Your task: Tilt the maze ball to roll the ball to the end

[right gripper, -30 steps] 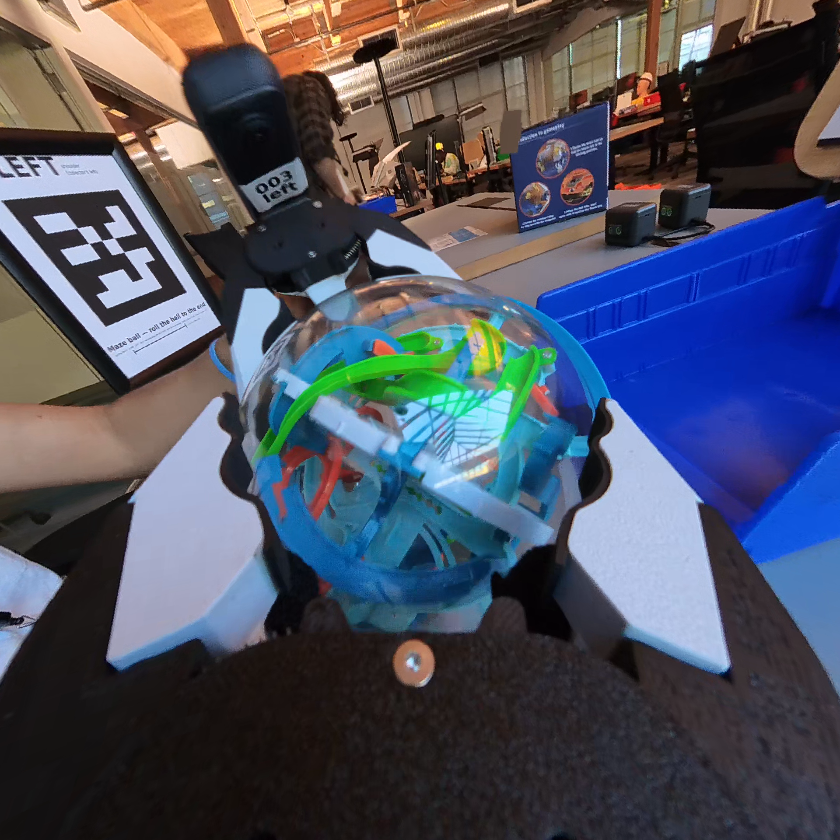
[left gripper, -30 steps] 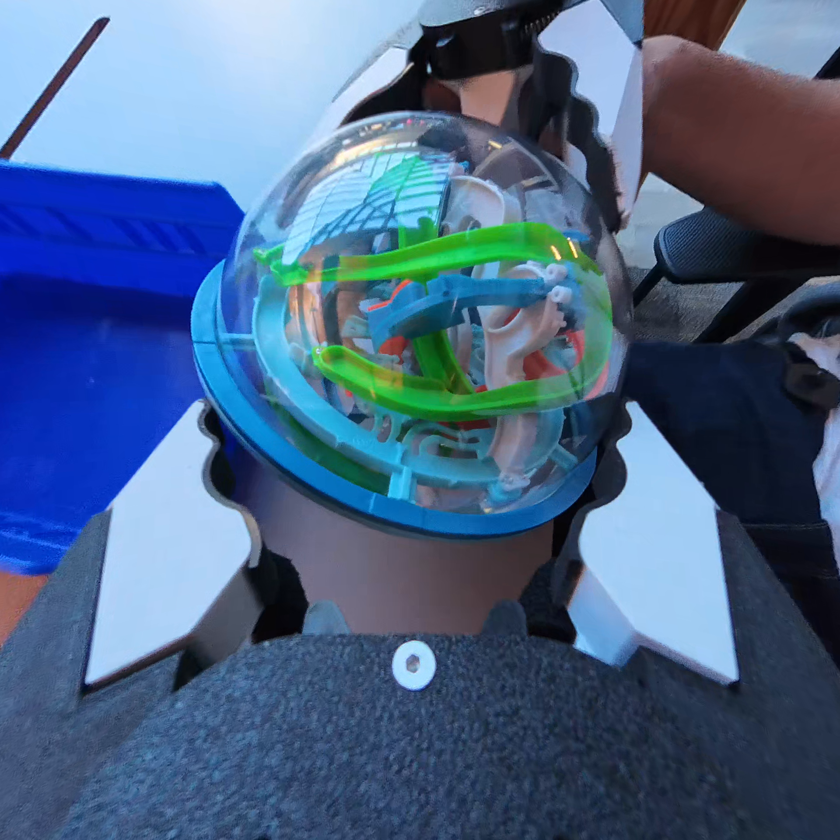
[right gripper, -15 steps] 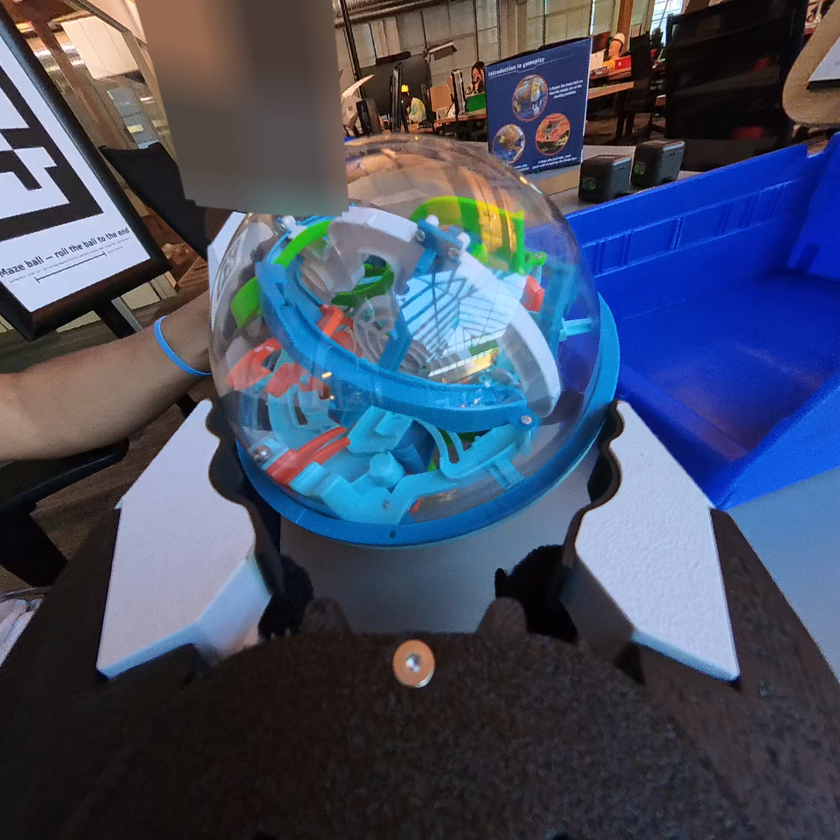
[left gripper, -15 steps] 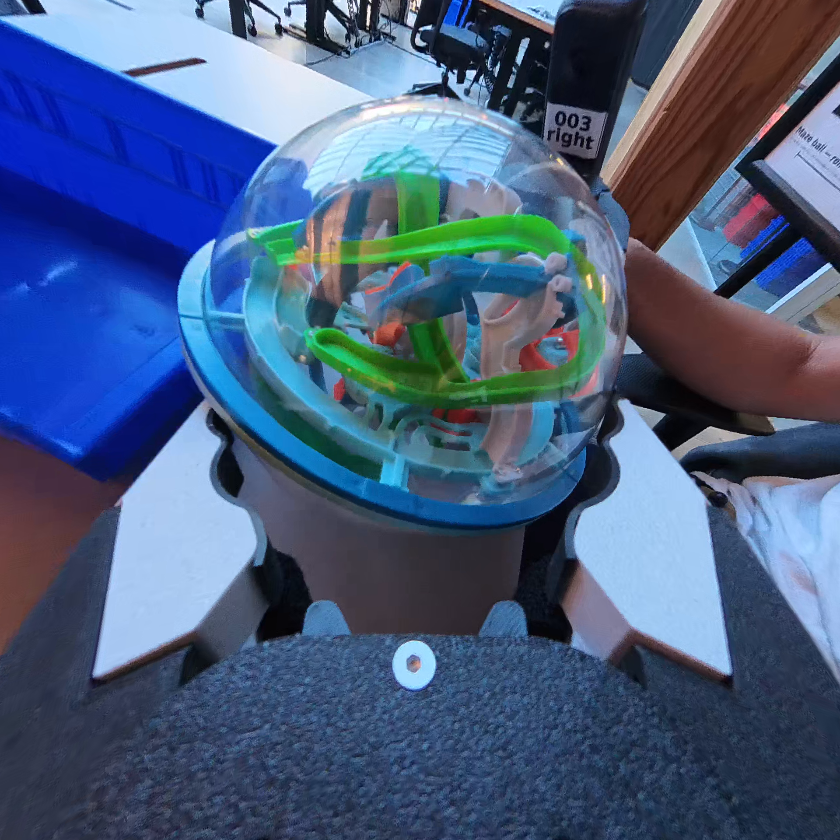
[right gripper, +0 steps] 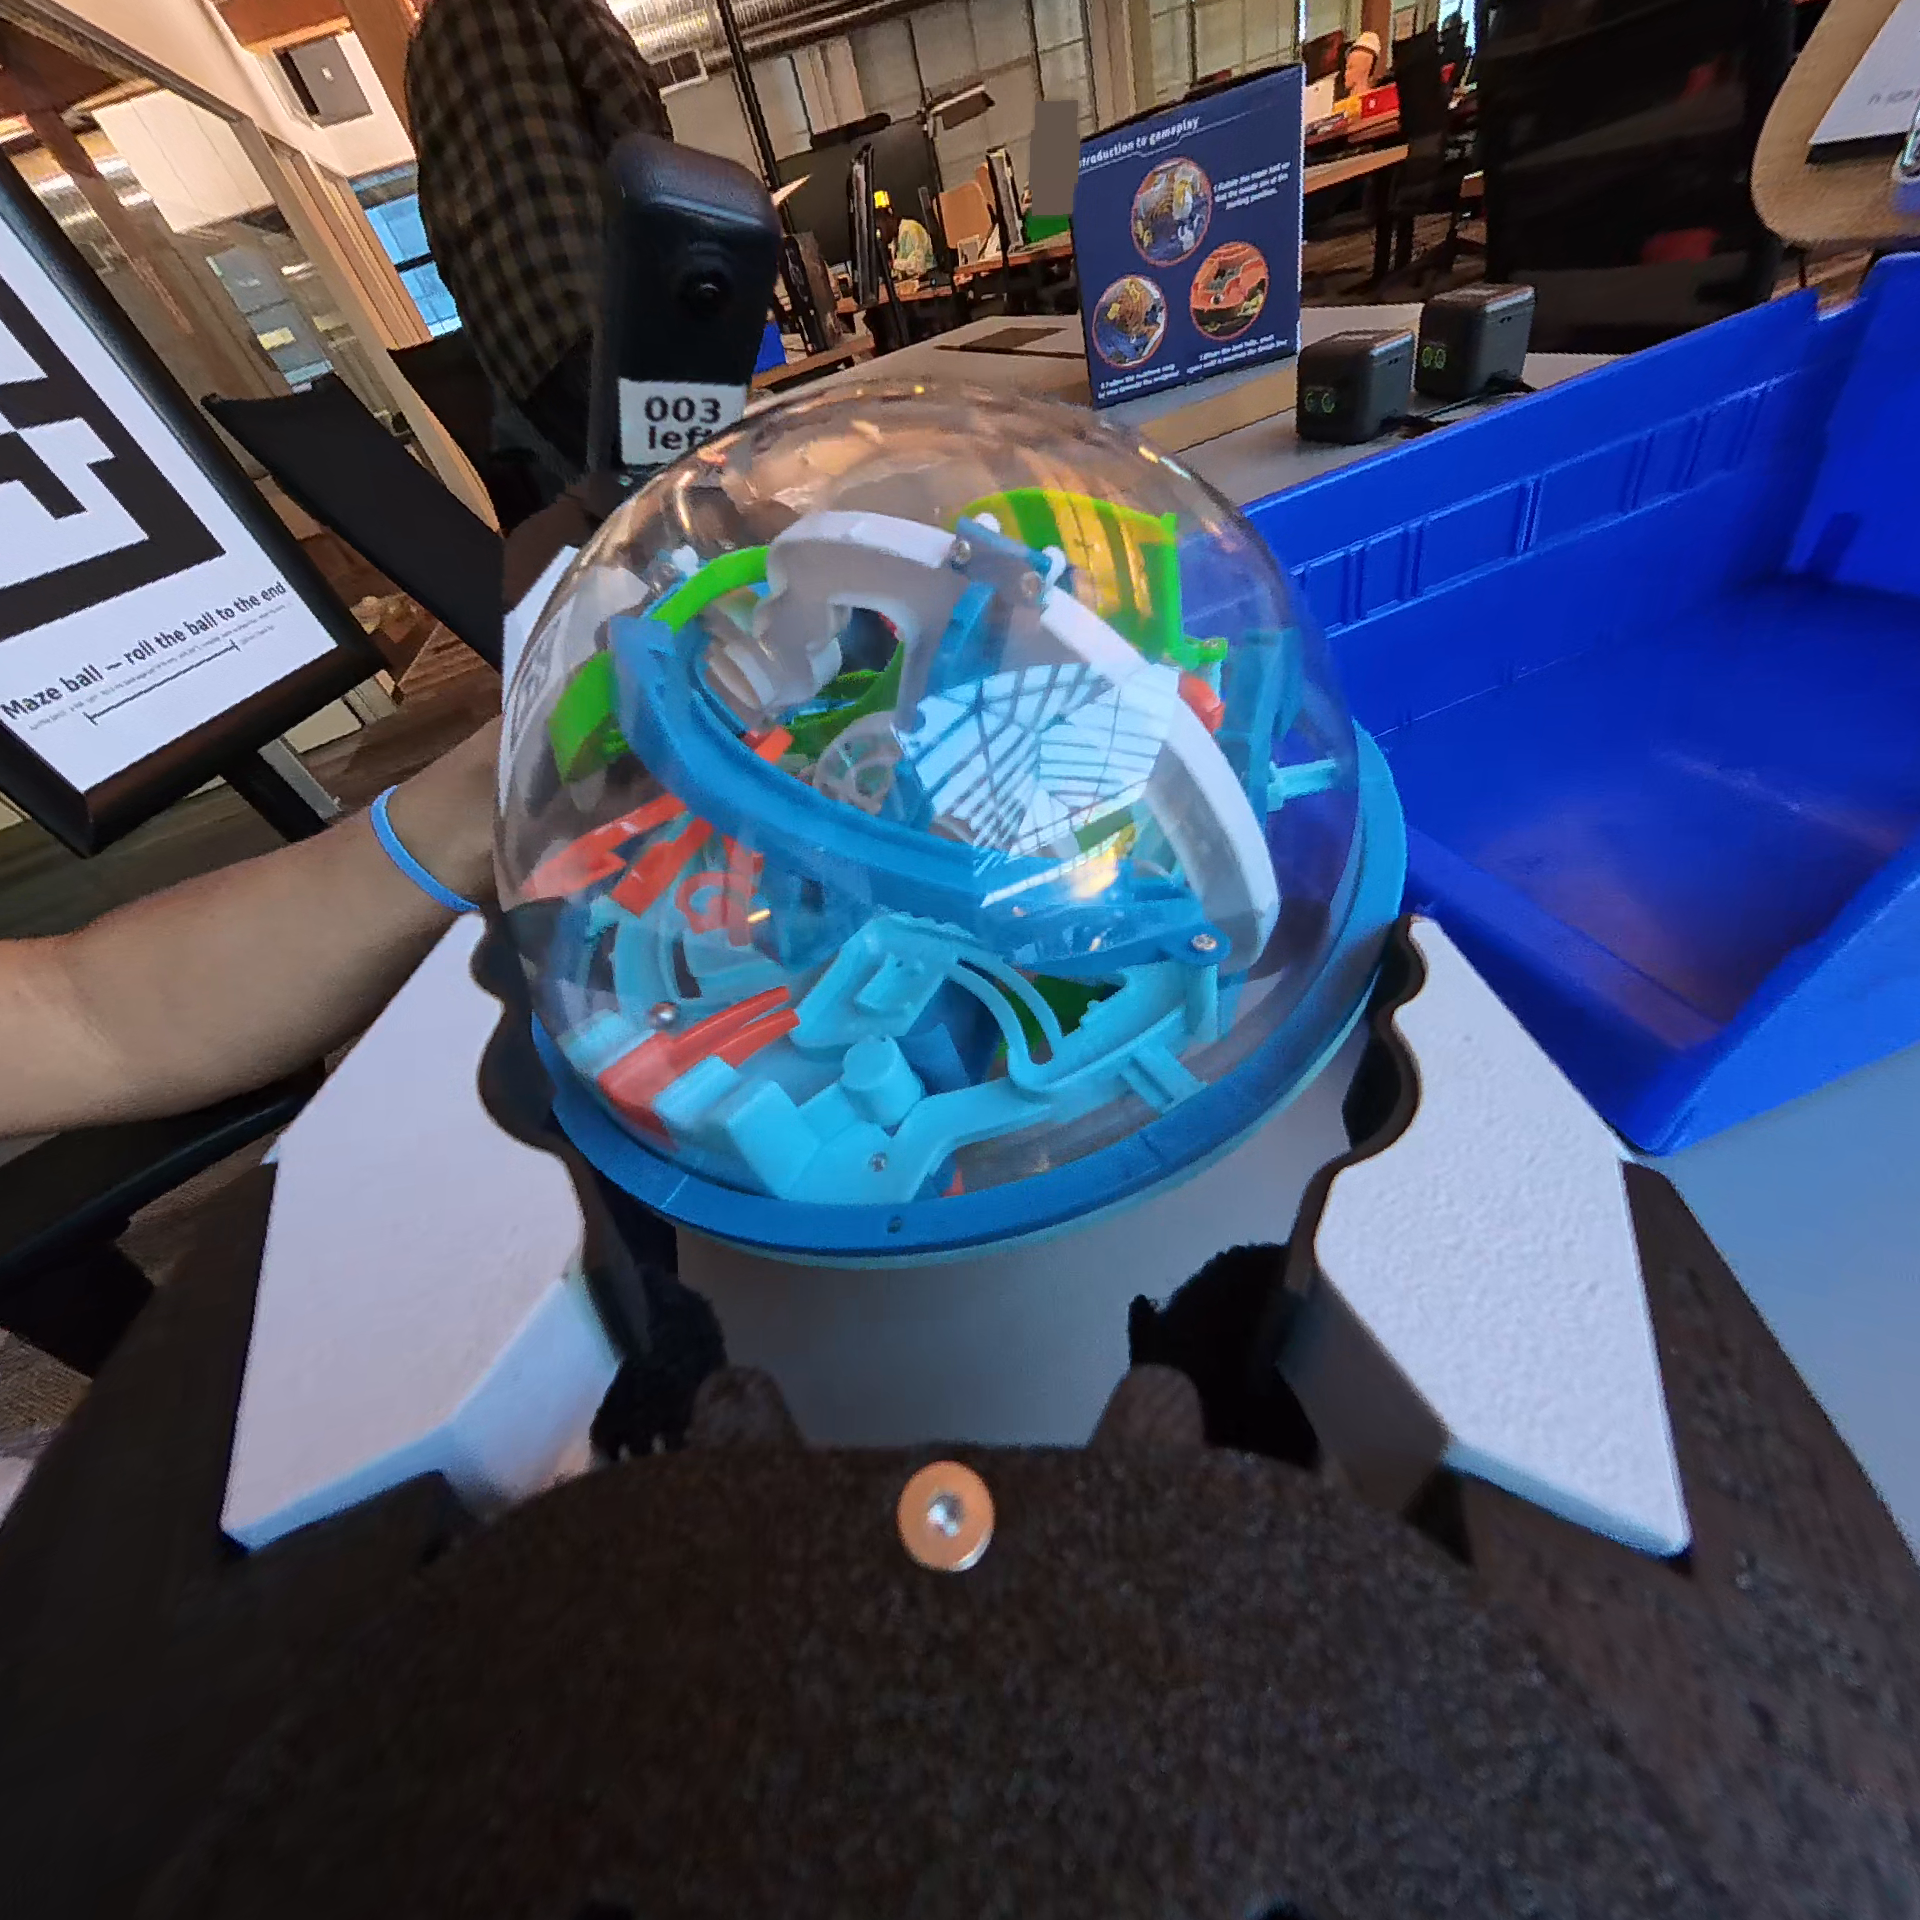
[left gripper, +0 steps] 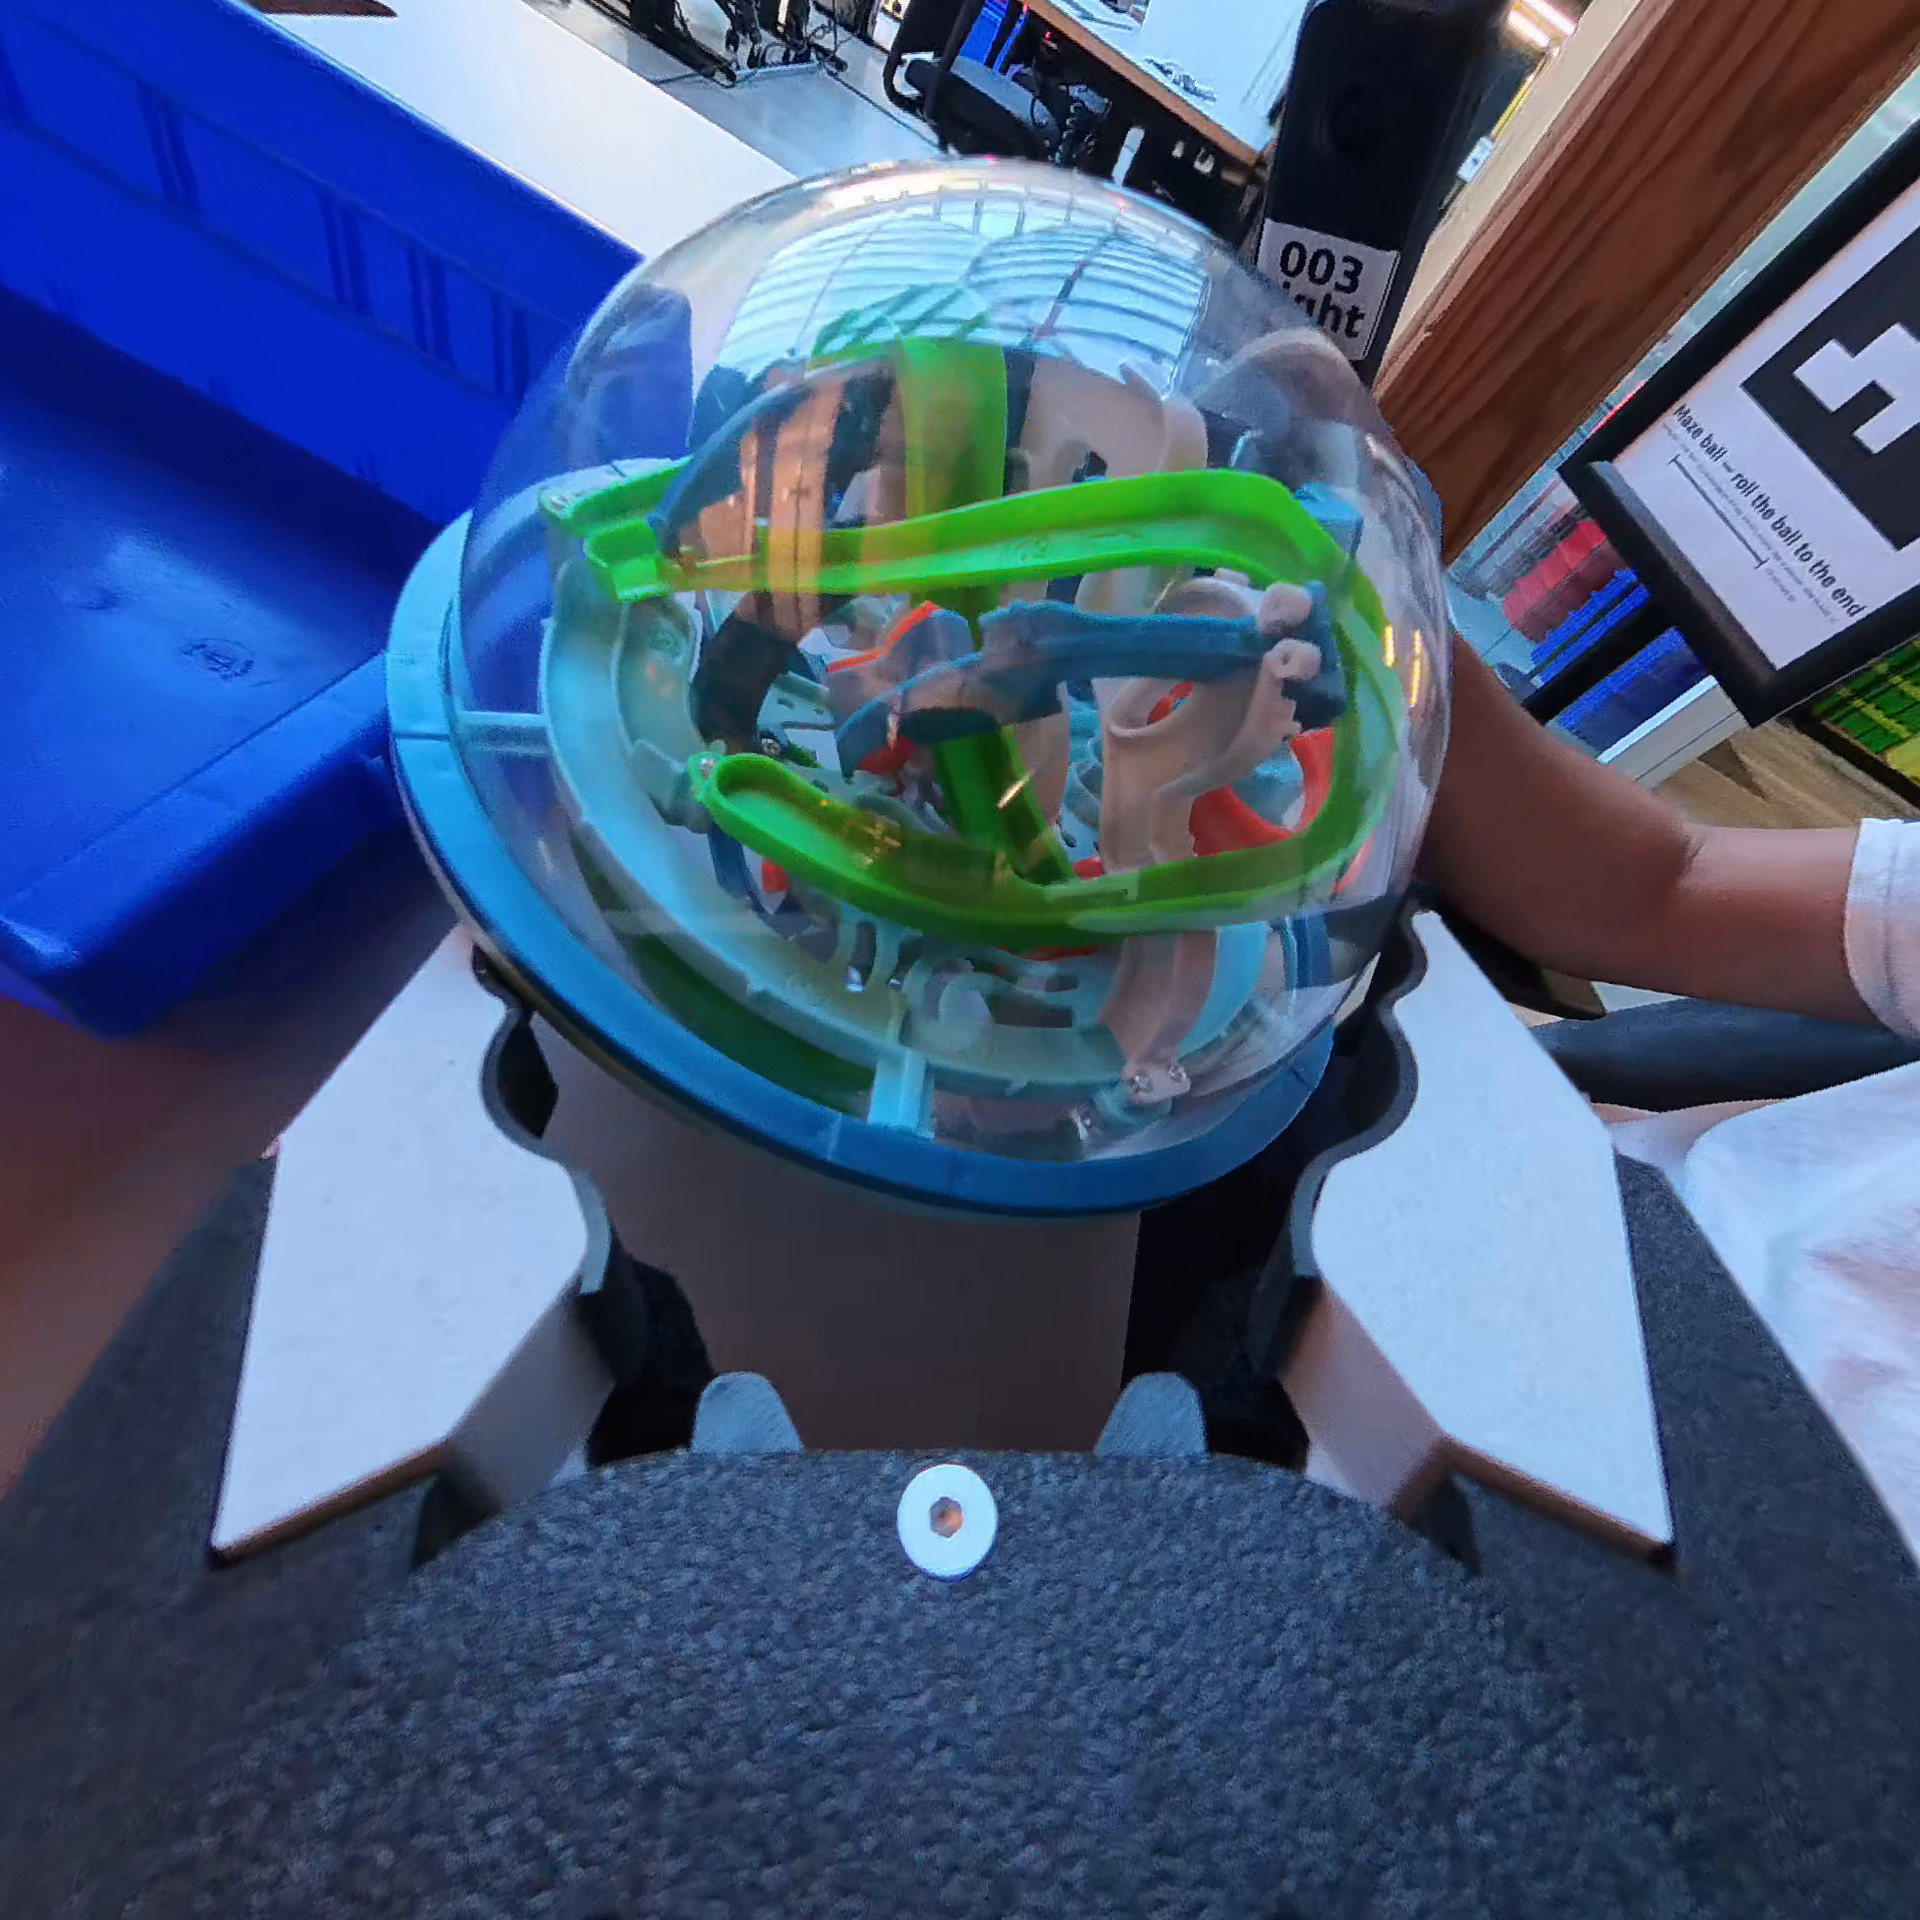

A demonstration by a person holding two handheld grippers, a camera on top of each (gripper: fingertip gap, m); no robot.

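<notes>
Left wrist view, clear maze ball [left gripper: 935,675], green tracks

- The clear glossy plastic maze ball [left gripper: 935,644] has a smooth shell with reflections over green, blue and orange plastic tracks.
- The smooth blue plastic bin [right gripper: 1662,831] has a slight sheen.
- The left gripper's matt white fingers [left gripper: 416,1226] look smooth.
- The right gripper's dark body [right gripper: 935,1714] looks rough and grainy.

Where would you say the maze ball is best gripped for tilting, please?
Grip the maze ball low, just under its blue rim, coming from opposite sides as the left hand-held gripper and right hand-held gripper do. The clear dome is rounded and probably slippery.
</notes>
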